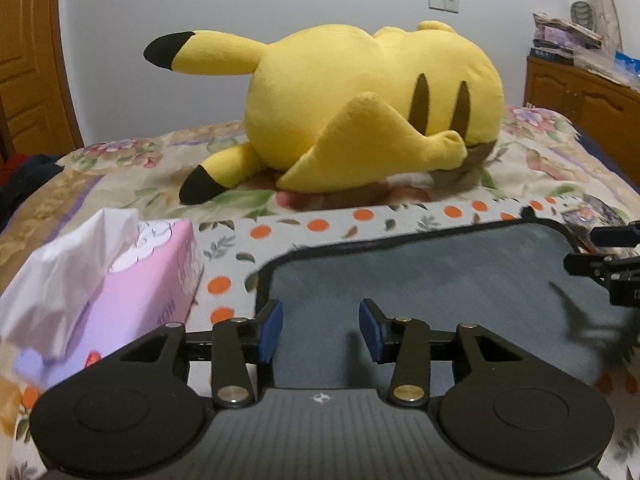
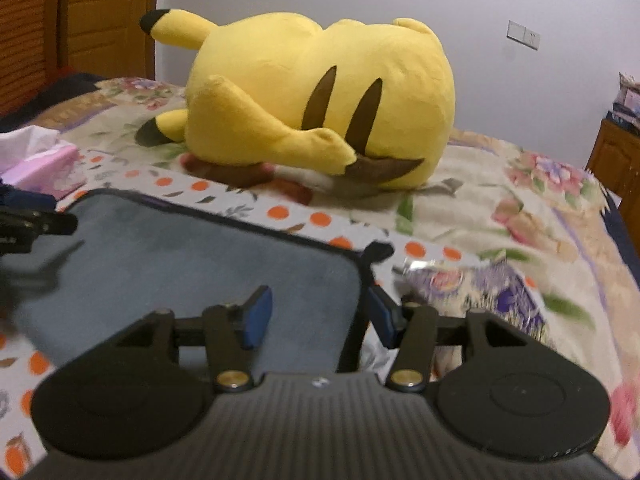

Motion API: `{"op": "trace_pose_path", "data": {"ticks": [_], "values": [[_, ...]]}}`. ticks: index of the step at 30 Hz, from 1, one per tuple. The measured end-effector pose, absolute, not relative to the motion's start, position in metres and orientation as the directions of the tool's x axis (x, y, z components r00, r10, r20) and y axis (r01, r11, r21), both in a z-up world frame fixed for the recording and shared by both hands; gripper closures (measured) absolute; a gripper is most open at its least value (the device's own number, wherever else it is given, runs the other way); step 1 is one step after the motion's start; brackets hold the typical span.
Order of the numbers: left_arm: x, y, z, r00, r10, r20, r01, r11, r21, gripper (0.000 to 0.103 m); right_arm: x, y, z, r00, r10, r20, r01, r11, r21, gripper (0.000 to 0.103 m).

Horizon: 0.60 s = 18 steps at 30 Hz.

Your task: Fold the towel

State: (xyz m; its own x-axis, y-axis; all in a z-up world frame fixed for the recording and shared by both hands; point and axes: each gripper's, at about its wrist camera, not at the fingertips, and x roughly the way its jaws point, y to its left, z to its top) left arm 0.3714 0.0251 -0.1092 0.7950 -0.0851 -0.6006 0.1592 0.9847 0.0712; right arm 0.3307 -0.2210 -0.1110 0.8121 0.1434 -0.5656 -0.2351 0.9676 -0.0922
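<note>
A grey towel (image 1: 440, 280) with a dark hem lies flat on the bed; it also shows in the right wrist view (image 2: 192, 264). My left gripper (image 1: 320, 330) is open and empty, with its blue-padded fingers over the towel's near left part. My right gripper (image 2: 320, 316) is open and empty, with its fingers either side of the towel's near right edge. The right gripper shows in the left wrist view (image 1: 608, 264) at the towel's right side. The left gripper shows at the left edge of the right wrist view (image 2: 36, 224).
A big yellow plush toy (image 1: 360, 108) lies on the bed behind the towel. A pink tissue box (image 1: 132, 292) stands just left of the towel. The floral bedspread (image 2: 520, 208) extends to the right. A wooden cabinet (image 1: 588, 104) stands far right.
</note>
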Motion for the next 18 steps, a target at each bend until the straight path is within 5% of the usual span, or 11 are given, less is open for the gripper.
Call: {"op": "trace_pose_path", "data": {"ticks": [18], "values": [[0.302,0.011,-0.105,0.761,-0.116,-0.638,0.204,0.977,0.066,0.041,0.260,-0.220,-0.102,0.804,0.182,-0.566,-0.238,0.971,-0.026,0.049]]}}
